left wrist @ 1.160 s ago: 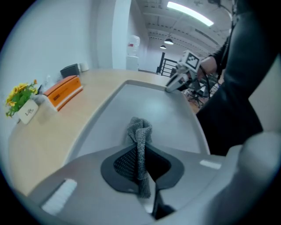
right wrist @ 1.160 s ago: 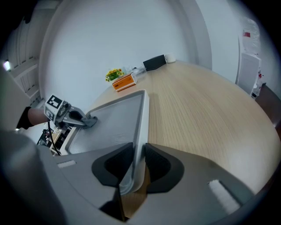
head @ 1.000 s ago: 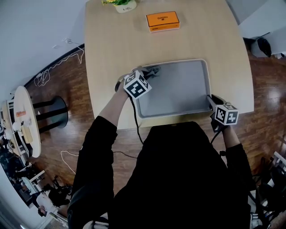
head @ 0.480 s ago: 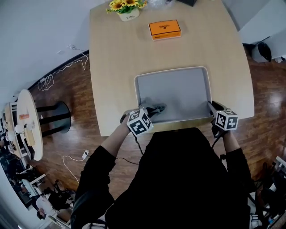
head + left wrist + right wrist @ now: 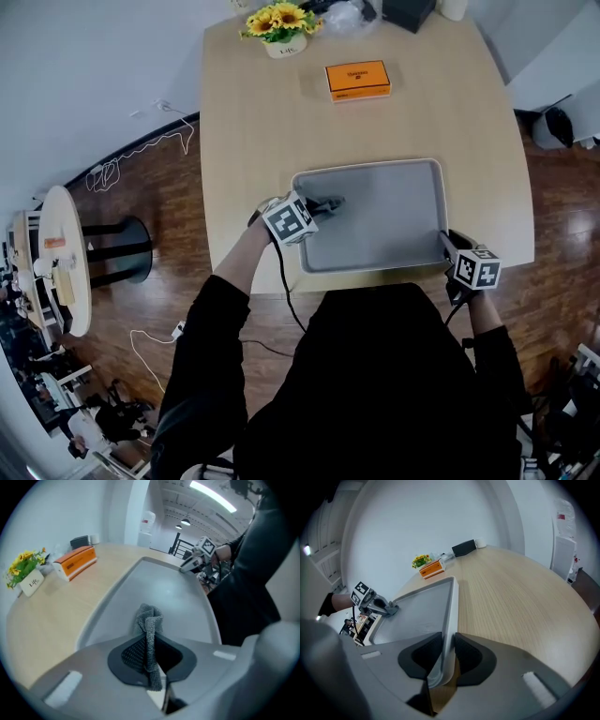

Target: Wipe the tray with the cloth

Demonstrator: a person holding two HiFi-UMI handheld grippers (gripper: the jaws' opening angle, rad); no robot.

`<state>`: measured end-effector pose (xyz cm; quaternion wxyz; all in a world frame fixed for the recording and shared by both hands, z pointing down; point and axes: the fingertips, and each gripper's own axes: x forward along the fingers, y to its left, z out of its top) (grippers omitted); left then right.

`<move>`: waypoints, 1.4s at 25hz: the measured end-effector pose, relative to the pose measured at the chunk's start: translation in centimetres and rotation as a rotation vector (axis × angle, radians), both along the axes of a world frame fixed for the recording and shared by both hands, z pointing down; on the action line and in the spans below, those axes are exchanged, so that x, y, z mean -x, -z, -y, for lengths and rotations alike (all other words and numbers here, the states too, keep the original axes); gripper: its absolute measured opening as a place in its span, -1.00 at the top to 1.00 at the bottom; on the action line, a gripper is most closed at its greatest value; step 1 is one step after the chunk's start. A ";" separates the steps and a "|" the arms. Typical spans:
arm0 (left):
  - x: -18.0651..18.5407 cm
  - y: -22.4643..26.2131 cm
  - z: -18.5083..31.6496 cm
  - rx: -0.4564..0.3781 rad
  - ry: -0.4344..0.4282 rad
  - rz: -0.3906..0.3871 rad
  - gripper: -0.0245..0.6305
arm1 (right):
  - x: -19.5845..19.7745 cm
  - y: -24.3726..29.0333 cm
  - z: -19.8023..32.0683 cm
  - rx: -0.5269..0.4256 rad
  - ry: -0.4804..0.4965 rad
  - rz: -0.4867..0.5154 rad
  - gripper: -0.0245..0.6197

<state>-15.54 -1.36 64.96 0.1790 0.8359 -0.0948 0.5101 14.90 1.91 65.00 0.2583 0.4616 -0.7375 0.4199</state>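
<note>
A grey tray point(image 5: 394, 220) lies on the wooden table near its front edge. My left gripper point(image 5: 309, 208) is over the tray's left side, shut on a grey cloth point(image 5: 328, 202) whose free end rests on the tray floor. In the left gripper view the cloth point(image 5: 149, 625) hangs pinched between the dark pads, with the tray point(image 5: 173, 590) stretching ahead. My right gripper point(image 5: 448, 244) is clamped on the tray's near right corner. The right gripper view shows the tray rim point(image 5: 449, 616) between both pads of that gripper point(image 5: 443, 656).
An orange box point(image 5: 357, 79) lies on the table point(image 5: 262, 122) beyond the tray, and a pot of yellow flowers point(image 5: 281, 23) stands at the far edge beside dark items. Wood floor, cables and a small round table point(image 5: 56, 258) lie to the left.
The left gripper dragged the cloth from the tray's far left corner down to its near edge, then back up the left side. The right gripper kept its hold on the corner.
</note>
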 end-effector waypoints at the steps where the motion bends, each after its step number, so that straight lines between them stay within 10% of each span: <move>1: 0.4 0.0 1.7 -0.027 0.010 0.021 0.92 | 0.1 0.0 0.0 -0.001 -0.002 0.001 0.64; 8: 2.7 0.0 7.5 -0.178 0.008 0.142 0.92 | 0.1 0.3 0.0 -0.010 -0.012 0.007 0.64; 14: 4.1 0.0 3.0 -0.286 0.075 0.168 0.92 | 0.2 0.2 -0.1 -0.013 -0.013 0.004 0.64; 19: 2.6 -0.4 -6.3 -0.237 0.049 0.183 0.92 | 0.3 -0.1 -0.1 -0.003 0.010 0.014 0.64; 26: -1.0 0.1 -12.9 -0.058 0.258 0.073 0.93 | 0.2 0.1 -0.2 -0.004 0.041 0.023 0.64; 35: -19.0 0.5 -10.5 0.117 0.040 -0.152 0.93 | 0.1 -0.3 -0.1 -0.005 0.084 0.039 0.63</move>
